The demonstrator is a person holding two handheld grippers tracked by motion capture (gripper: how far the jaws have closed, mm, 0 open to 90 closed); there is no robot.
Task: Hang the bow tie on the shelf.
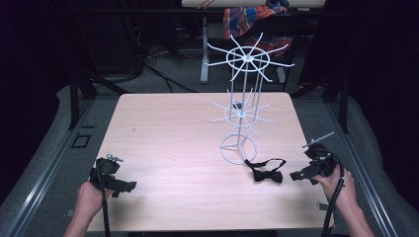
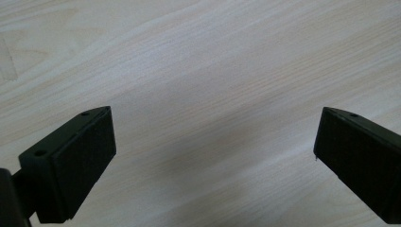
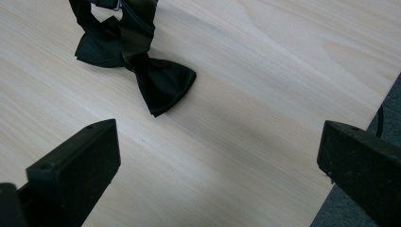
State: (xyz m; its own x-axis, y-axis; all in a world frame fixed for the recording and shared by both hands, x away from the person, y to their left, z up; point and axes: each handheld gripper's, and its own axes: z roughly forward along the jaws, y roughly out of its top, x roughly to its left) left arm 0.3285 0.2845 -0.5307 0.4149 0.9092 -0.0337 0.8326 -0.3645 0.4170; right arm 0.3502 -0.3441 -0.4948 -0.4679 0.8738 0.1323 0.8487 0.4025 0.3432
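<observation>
Black bow tie (image 1: 267, 173), white wire rack (image 1: 242, 106), pale wood-grain table (image 1: 163, 143).

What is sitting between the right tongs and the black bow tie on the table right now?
Nothing visible. The right tongs are open and empty, and bare table lies between them and the bow tie. The white wire rack stands beyond the tie, not in the path.

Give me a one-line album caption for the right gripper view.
Open right gripper poised above a black bow tie lying on the pale wooden table.
</observation>
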